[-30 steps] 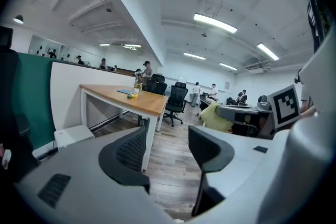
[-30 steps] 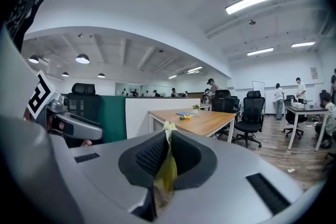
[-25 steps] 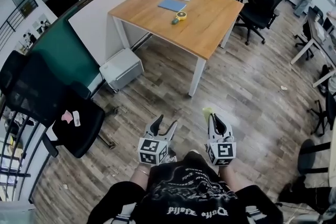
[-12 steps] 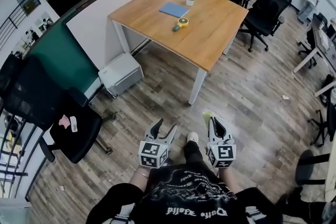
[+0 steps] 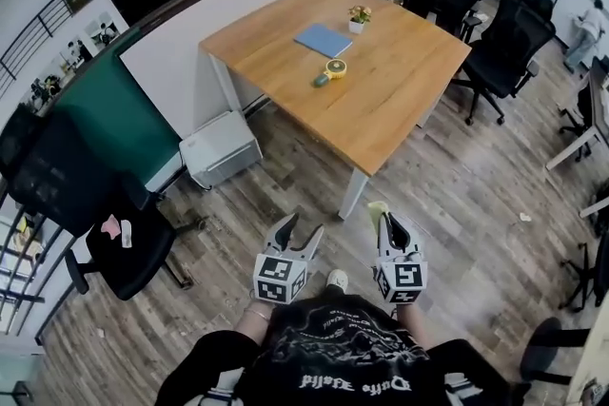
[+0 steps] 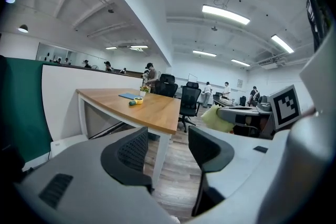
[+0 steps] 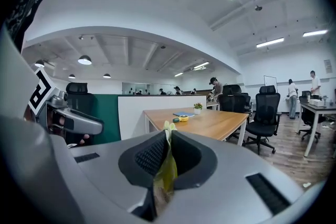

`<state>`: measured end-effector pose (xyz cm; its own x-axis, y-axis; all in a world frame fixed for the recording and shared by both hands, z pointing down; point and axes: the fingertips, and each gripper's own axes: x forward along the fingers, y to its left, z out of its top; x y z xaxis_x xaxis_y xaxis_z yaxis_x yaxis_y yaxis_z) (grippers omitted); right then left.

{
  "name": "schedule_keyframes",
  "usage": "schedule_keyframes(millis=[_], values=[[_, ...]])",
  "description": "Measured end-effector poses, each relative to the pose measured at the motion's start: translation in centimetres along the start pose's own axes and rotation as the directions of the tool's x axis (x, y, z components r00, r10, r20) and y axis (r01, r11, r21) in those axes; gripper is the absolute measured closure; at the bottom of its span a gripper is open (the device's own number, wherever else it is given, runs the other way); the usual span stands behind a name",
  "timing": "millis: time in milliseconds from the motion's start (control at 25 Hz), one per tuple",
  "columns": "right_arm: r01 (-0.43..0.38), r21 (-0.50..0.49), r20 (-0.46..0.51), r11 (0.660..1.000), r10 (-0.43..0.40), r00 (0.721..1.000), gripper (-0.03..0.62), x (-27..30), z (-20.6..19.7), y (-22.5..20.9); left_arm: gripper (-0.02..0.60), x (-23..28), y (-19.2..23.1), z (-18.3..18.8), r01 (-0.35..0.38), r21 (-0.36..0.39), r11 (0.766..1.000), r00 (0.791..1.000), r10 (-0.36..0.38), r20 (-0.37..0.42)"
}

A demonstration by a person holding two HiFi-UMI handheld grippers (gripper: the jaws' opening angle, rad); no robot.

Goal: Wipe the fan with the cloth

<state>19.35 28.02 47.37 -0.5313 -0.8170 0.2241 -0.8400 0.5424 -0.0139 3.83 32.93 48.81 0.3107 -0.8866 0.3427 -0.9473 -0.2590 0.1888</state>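
Distant fan [image 5: 334,67], perhaps; cloth [image 7: 167,165] mostly hidden.

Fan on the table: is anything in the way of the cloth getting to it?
Nothing visible blocks it. Only bare floor and tabletop lie between the cloth in the right gripper and the fan; the blue pad and plant sit beyond it.

black t-shirt [image 5: 333,352], white lettering and line graphic. thin bracelet [image 5: 255,310] on left wrist. pale shoe [image 5: 337,279]. left gripper [image 5: 303,225], right gripper [image 5: 389,218]: grey bodies, black ribbed pads [image 6: 131,152], white cubes [image 5: 279,276] bearing black square markers.
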Motion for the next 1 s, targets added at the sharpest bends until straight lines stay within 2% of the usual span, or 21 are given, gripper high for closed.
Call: schedule_keyframes(millis=[280, 480, 680, 1000], values=[[-0.072, -0.037, -0.017, 0.997, 0.071, 0.997, 0.567, 4.2, 0.4, -4.7, 0.328, 5.2, -0.4, 1.0, -0.076, -0.053, 0.996, 0.997, 0.077, 0.01], [-0.091, -0.012, -0.031, 0.996, 0.09, 0.995, 0.568, 5.1, -0.3, -5.2, 0.328, 6.1, -0.1, 0.5, -0.101, -0.063, 0.993, 0.995, 0.1, -0.019], [-0.108, -0.012, -0.03, 0.994, 0.108, 0.994, 0.567, 6.5, 0.2, -4.3, 0.328, 7.3, 0.9, 1.1, -0.094, -0.053, 0.994, 0.995, 0.092, -0.027], [-0.038, 0.011, 0.009, 0.999, 0.038, 0.999, 0.566, 11.0, 2.4, -5.2, 0.328, 11.6, 4.9, 2.7, -0.046, -0.034, 0.998, 0.998, 0.044, -0.04]])
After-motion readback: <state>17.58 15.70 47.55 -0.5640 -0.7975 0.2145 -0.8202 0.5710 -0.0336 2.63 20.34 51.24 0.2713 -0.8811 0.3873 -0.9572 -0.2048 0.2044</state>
